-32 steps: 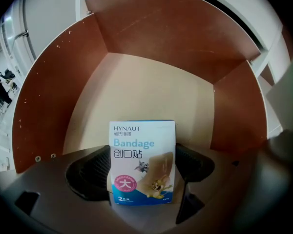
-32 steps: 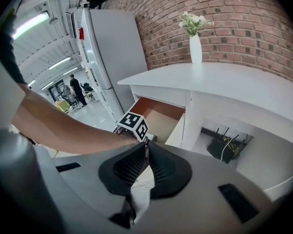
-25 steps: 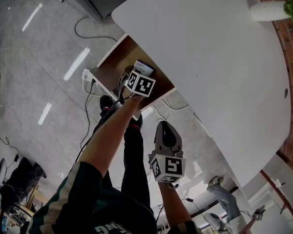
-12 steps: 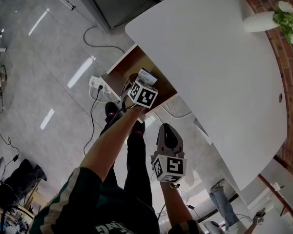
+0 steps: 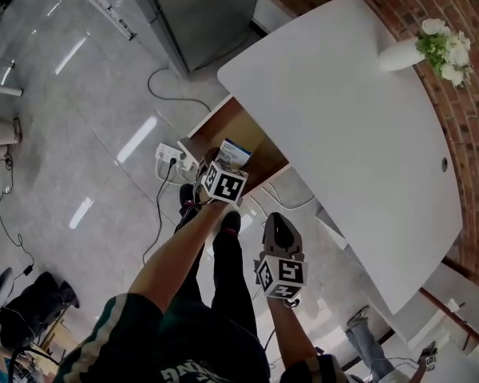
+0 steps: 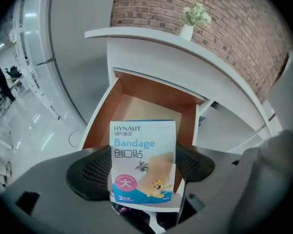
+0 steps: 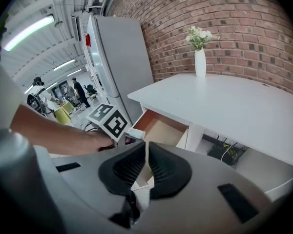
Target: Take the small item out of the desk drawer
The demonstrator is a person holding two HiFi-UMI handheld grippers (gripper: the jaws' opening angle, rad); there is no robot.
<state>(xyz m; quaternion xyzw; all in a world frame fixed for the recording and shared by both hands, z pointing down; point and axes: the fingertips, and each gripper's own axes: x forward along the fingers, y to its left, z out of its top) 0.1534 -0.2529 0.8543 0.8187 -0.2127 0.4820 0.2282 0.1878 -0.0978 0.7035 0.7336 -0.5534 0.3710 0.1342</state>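
Left gripper [image 6: 141,173] jaws clamped on a Hynaut bandage box [image 6: 142,145], box upright, print facing the camera. Head view: the box [image 5: 234,152] sits over the front end of the open wooden drawer [image 5: 233,128] under the white desk [image 5: 343,110]. Right gripper [image 7: 146,165] jaws pressed together, nothing between them, held near the person, apart from the drawer. White vase with flowers [image 5: 401,53] at the desk's far edge.

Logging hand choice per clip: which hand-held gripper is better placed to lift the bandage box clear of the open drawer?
Left. The left hand-held gripper is shut on the bandage box above the drawer. The right hand-held gripper is shut, empty, and back from it.
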